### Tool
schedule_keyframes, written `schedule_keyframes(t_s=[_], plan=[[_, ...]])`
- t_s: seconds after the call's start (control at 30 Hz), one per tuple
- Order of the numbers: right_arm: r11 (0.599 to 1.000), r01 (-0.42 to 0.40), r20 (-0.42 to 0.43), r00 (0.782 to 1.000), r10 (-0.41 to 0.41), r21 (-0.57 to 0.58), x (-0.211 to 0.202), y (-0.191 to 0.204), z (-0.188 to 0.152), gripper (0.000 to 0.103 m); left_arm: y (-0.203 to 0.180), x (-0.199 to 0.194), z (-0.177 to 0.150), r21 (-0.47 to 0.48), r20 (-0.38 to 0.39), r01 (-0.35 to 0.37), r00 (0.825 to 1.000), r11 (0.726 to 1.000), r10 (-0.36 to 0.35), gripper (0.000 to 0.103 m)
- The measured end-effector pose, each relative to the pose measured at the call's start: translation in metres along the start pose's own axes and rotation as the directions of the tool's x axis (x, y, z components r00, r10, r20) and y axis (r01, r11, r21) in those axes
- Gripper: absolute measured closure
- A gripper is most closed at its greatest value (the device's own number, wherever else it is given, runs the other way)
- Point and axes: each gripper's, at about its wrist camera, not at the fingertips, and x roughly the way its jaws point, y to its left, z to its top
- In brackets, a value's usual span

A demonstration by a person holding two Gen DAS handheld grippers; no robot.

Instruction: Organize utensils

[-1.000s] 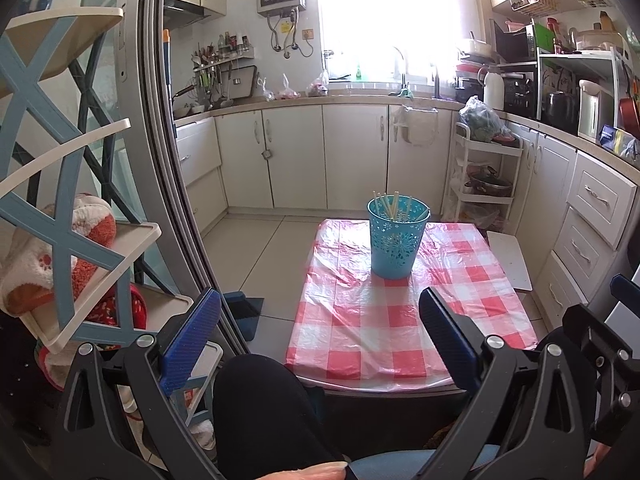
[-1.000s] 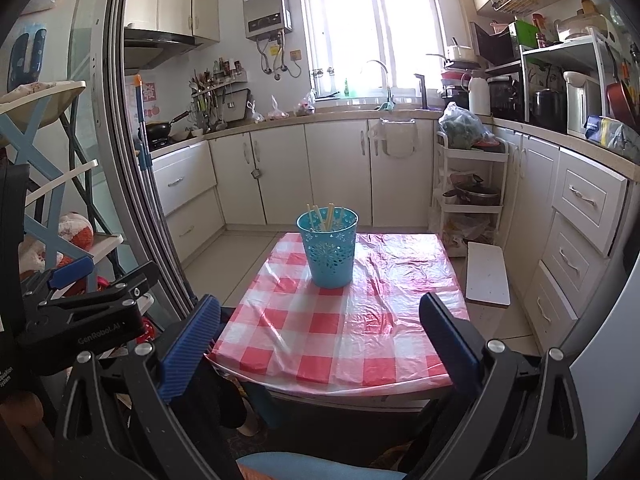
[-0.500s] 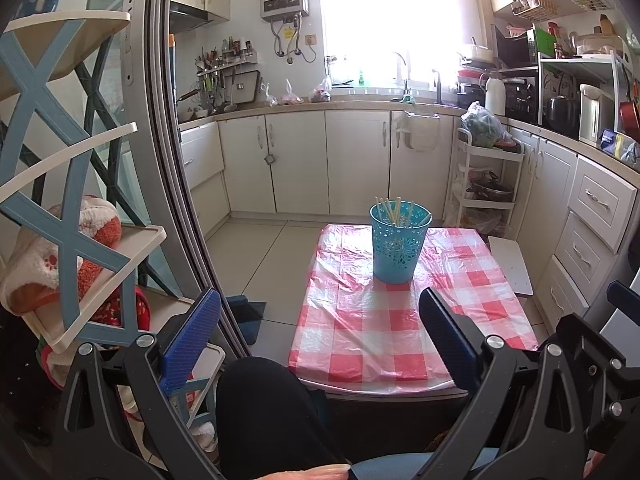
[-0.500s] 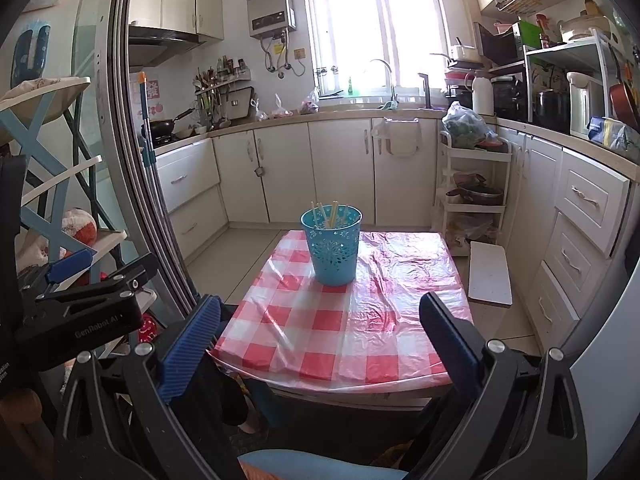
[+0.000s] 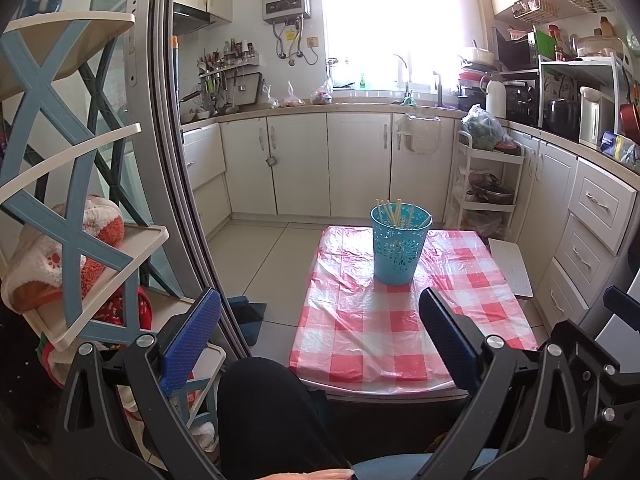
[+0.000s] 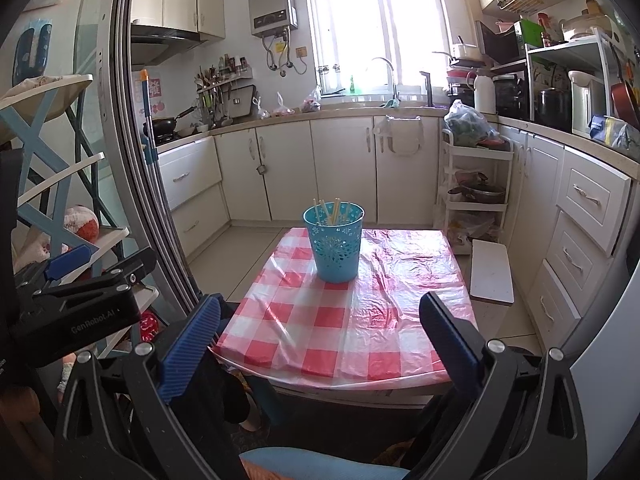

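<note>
Item one: the left gripper (image 5: 318,332). We held it low, short of the near edge of the surface (image 5: 400,320), its blue-padded fingers (image 5: 192,336) spread wide with nothing between them.

Item two: the right gripper (image 6: 320,336). We held it likewise short of the near edge, fingers (image 6: 448,340) spread wide and gripping nothing. From its camera the left gripper's black body showed at the left margin.

Item three: the surface, a small table under a red-and-white checked plastic cloth (image 6: 344,320), wrinkled toward the far side.

Item four: a blue perforated cup (image 5: 400,248), upright on the far half of the cloth, well apart from both grippers. In the right view it stood left of centre (image 6: 335,246).

Item five: pale chopsticks (image 5: 390,212), standing inside the cup and leaning, tips above the rim. We could not count them exactly.

Item six: white cabinets (image 6: 340,168) along the far wall, a white tiered cart (image 5: 488,184) to the right beyond the table, and a blue-and-cream rack (image 5: 60,200) at the left.
</note>
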Motion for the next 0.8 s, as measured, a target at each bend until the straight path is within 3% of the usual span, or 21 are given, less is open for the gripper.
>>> schedule_keyframes(t_s=[0.3,0.8], plan=[[1.0,-0.01,-0.008,1.0,0.01,0.006,0.004,-0.001,-0.002,0.007,0.003,0.0,-0.007,-0.034,-0.015,0.083,0.996,0.996,-0.083,0.008],[0.999,-0.004,-0.045,0.999,0.006,0.053,0.041,-0.031,-0.001,0.007,-0.024,0.058,-0.01,0.05,-0.115,0.051,0.992,0.997,-0.045,0.008]])
